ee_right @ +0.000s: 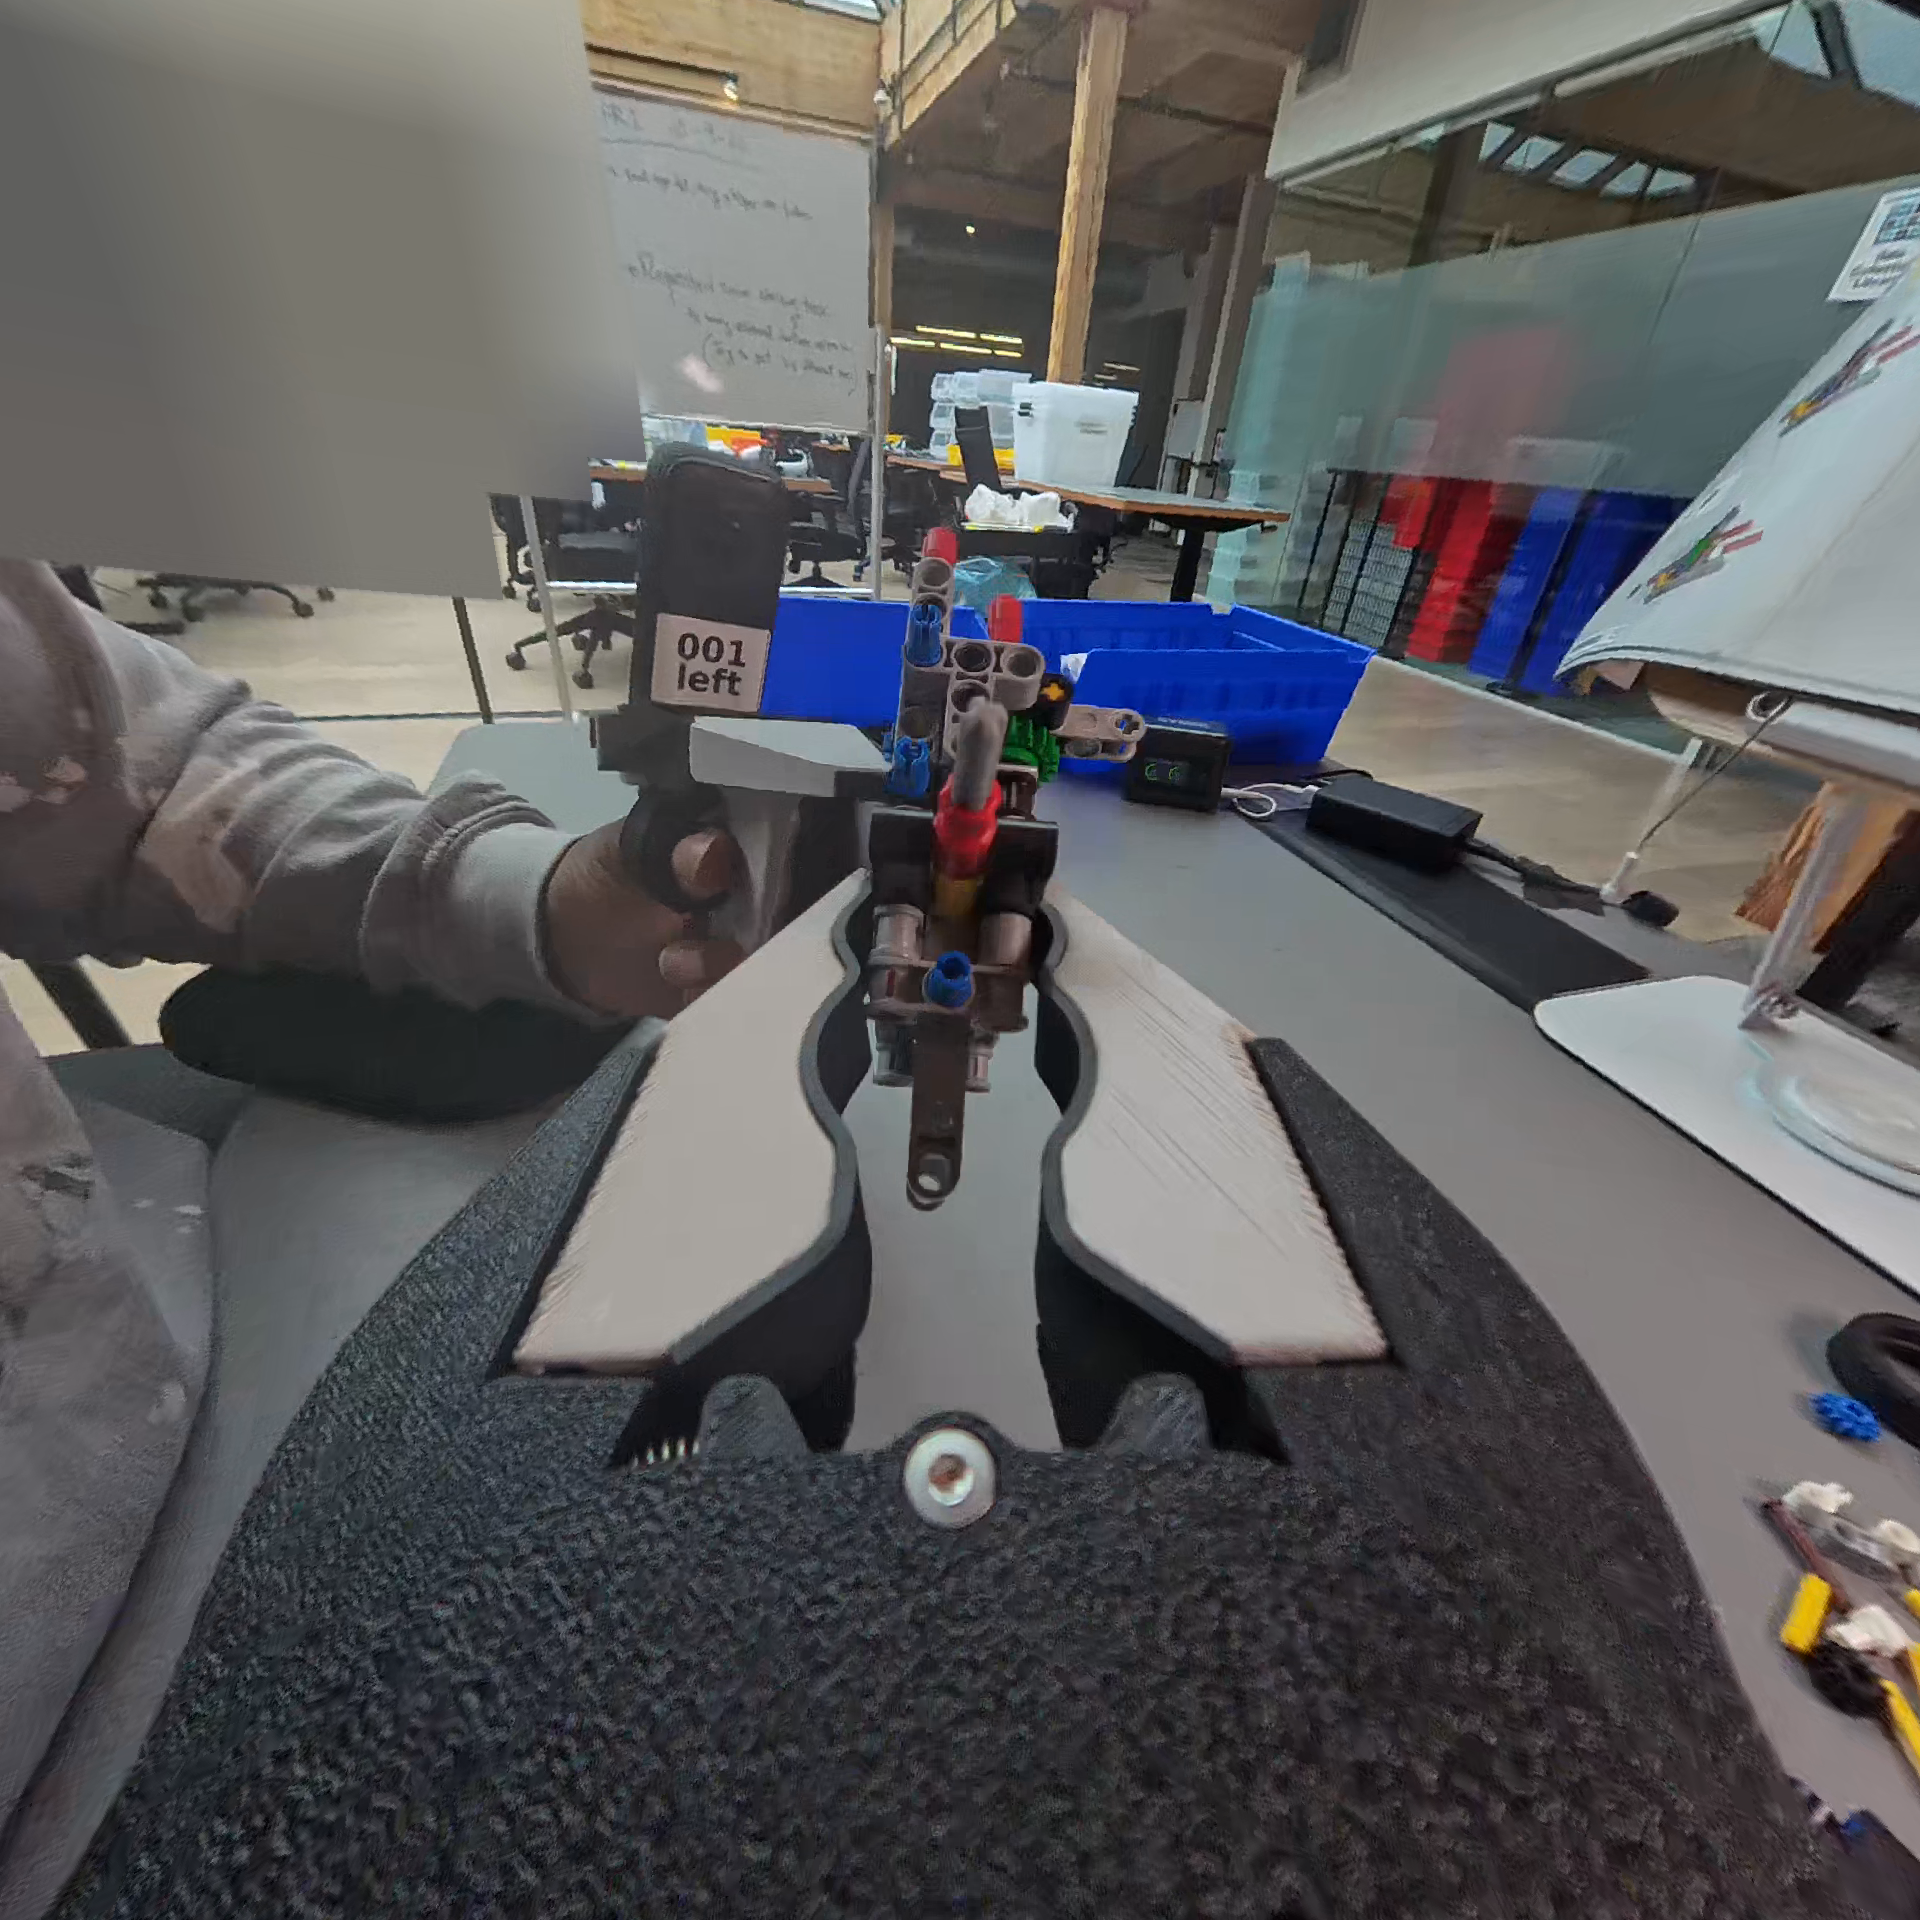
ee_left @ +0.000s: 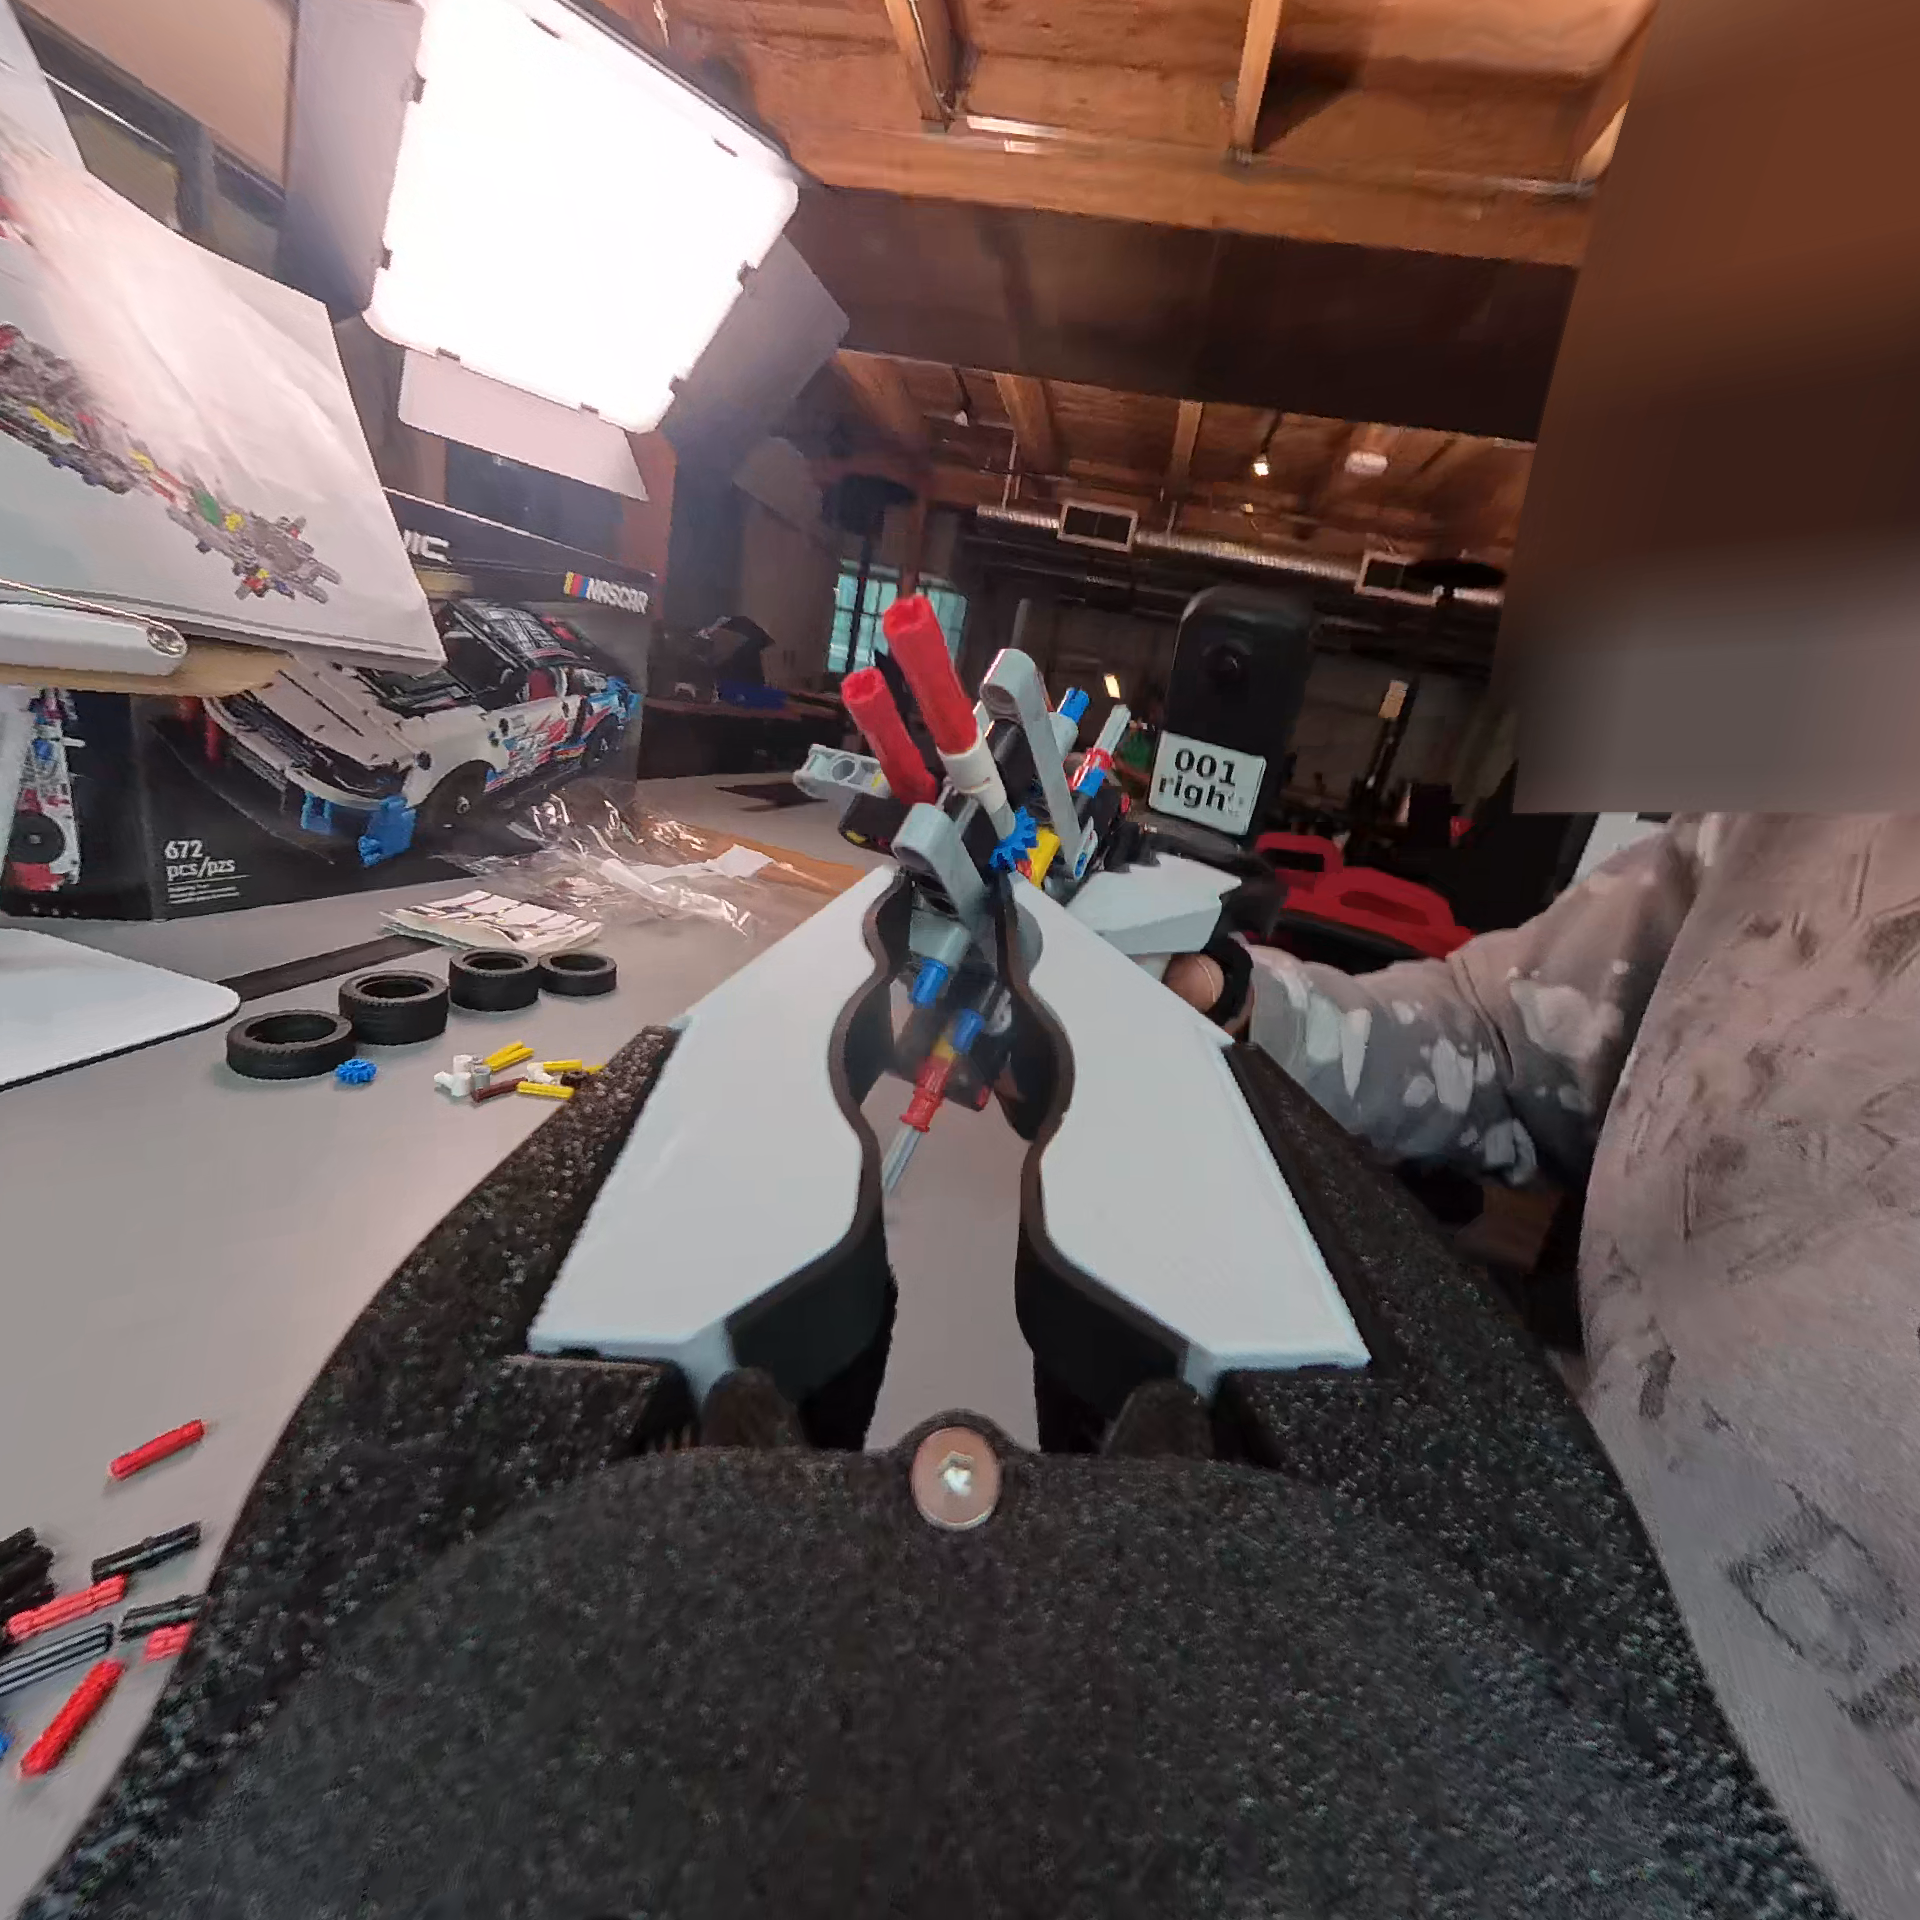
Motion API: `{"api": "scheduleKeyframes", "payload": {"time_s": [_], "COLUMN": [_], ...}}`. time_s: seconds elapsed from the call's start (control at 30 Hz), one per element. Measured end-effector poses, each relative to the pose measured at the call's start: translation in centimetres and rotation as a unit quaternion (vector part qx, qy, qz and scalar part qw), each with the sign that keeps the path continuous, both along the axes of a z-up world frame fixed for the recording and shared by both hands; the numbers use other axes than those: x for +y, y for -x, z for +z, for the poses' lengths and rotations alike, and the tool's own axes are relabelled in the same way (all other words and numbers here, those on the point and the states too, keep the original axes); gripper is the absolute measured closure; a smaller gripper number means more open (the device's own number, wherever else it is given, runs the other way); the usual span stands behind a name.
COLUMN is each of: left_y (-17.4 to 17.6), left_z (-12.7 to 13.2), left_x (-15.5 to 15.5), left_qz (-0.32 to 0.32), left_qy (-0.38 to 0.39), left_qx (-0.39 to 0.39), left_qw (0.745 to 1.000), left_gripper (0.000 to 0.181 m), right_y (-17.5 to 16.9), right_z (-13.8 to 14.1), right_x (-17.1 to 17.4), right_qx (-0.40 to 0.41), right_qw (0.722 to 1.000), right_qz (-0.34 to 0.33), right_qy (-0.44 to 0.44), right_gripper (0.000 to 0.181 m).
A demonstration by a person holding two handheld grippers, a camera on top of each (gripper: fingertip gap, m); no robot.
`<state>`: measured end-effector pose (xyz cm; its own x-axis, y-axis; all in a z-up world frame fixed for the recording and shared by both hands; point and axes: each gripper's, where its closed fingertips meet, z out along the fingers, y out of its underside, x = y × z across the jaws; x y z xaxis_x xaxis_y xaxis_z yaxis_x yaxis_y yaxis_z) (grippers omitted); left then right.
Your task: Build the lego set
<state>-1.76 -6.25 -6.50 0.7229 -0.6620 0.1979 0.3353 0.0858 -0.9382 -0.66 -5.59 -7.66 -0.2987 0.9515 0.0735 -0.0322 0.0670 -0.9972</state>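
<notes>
Evidently both the left gripper (ee_left: 951, 914) and right gripper (ee_right: 951, 914) clamp the half-built lego assembly (ee_left: 961, 821) from opposite ends, holding it above the table (ee_left: 312, 1195), seemingly to steady it for fitting.

Right gripper (ee_right: 951, 935) clamps lego assembly (ee_right: 961, 821) above grey table (ee_right: 1299, 997); left gripper (ee_right: 831, 774) alongside.
</notes>
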Motion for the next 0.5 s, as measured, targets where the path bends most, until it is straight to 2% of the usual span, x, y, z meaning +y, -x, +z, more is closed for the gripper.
{"api": "scheduleKeyframes", "payload": {"time_s": [0.07,0.1,0.17,0.23,0.37,0.47,0.5], "left_y": [-0.7,-0.7,-0.4,-0.2,-1.3,-2.3,-2.3], "left_z": [-0.8,-0.9,-1.4,-1.9,-2.7,-3.9,-4.2], "left_x": [-0.3,-0.4,-0.6,-0.7,-1.0,-1.3,-1.3], "left_qz": [-0.028,-0.031,-0.023,-0.001,0.019,0.010,0.013], "left_qy": [0.018,0.021,0.023,0.018,-0.016,-0.026,-0.028], "left_qx": [0.047,0.067,0.120,0.194,0.356,0.438,0.452], "left_qw": [0.998,0.997,0.992,0.981,0.934,0.899,0.892], "left_gripper": [0.161,0.151,0.134,0.124,0.123,0.141,0.141], "right_y": [-0.9,-1.3,-2.2,-2.6,-2.5,-2.2,-2.2], "right_z": [-0.2,-0.3,-0.9,-1.5,-2.9,-3.5,-3.7], "right_x": [0.2,0.6,0.9,0.9,-0.2,-0.9,-0.9], "right_qx": [0.003,0.017,0.027,0.032,0.045,0.055,0.055], "right_qw": [0.999,0.997,0.988,0.980,0.952,0.936,0.932], "right_qz": [0.006,-0.007,-0.016,-0.016,-0.009,-0.011,-0.012], "right_qy": [-0.042,-0.079,-0.150,-0.196,-0.302,-0.347,-0.357], "right_gripper": [0.157,0.157,0.158,0.158,0.157,0.157,0.157]}}
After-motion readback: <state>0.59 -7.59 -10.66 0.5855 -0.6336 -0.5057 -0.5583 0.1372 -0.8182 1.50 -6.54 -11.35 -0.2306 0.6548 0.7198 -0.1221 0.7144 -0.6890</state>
